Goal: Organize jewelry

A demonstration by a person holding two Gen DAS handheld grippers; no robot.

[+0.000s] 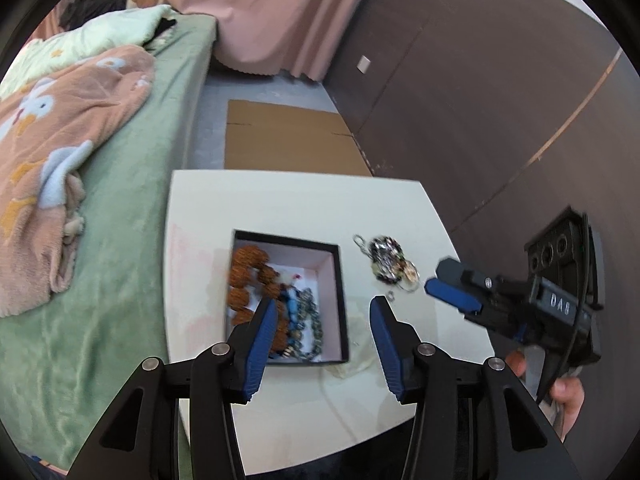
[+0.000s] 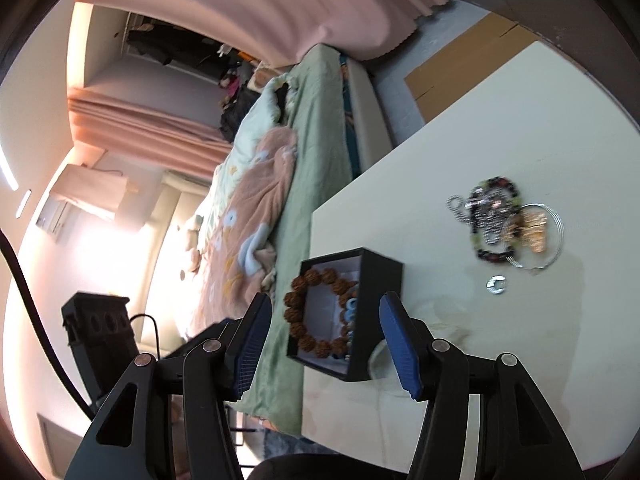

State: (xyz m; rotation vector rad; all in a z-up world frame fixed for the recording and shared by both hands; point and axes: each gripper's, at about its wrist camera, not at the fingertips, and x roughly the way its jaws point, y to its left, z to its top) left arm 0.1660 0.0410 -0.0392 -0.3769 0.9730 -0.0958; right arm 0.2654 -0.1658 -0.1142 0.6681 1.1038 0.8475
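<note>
Left gripper point(image 1: 322, 320) hangs above the near edge of the white table point(image 1: 288, 196) with its jaws spread wide and nothing between them; its left finger overlaps the black jewelry box point(image 1: 342, 300) in that view. Inside the box lie a brown beaded bracelet point(image 1: 248, 276) along the left side and blue and grey-green bead strands point(image 1: 306, 320) toward the right. Right of the box, well apart from it on the bare tabletop, sits a tangled pile of loose jewelry point(image 1: 390, 262), with a small silver ring point(image 1: 391, 297) just near of the pile. Right gripper point(image 1: 444, 284) reaches in from the right edge with its tip close to that pile; its own camera shows the jaws wide apart and empty. Judged from this layout, the box is partly filled and the pile and ring remain to be moved. The pile lies right and far of the left gripper but just beside the right one, so the right hand is the better placed for the next pick, carrying leftward to the box.
</note>
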